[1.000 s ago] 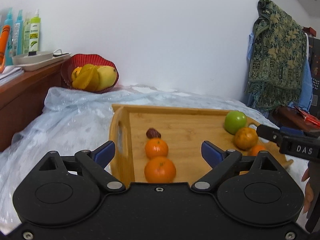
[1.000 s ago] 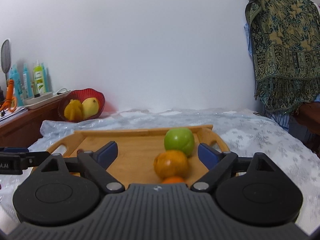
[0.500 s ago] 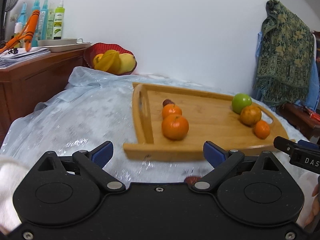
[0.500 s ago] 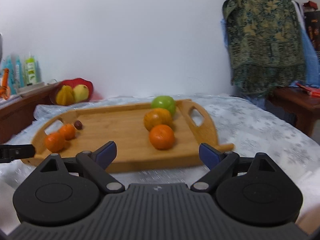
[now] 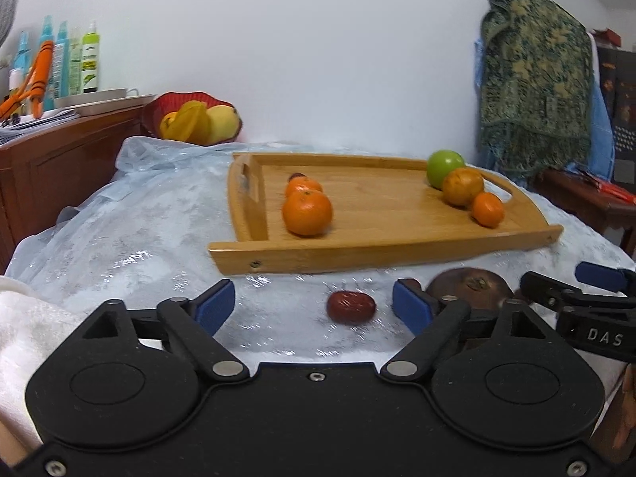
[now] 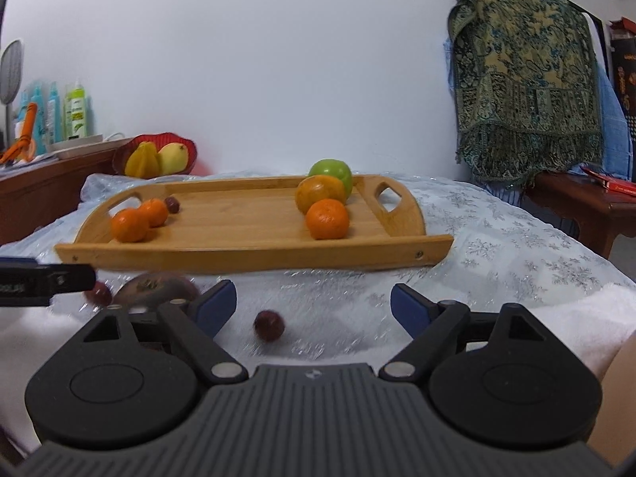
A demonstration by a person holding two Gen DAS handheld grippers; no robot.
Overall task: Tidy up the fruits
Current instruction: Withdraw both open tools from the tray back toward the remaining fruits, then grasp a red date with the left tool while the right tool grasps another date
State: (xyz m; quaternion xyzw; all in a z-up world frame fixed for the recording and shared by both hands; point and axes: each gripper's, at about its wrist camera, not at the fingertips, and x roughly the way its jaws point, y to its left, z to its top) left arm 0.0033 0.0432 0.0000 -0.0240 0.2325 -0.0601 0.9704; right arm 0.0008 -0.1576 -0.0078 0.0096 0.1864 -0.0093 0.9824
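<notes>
A wooden tray lies on the plastic-covered table. At its left end are two oranges and a small dark date. At its right end are a green apple, a yellow-orange fruit and a small orange. In front of the tray lie a red date, a second date and a brown round fruit. My left gripper and right gripper are open and empty.
A red basket with yellow fruits stands at the back left. A wooden cabinet with bottles is at the left. A patterned cloth hangs at the right. A white towel lies near the front edge.
Both grippers have pulled back from the tray toward the table's front edge. The dates and the brown fruit in front of the tray have come into view.
</notes>
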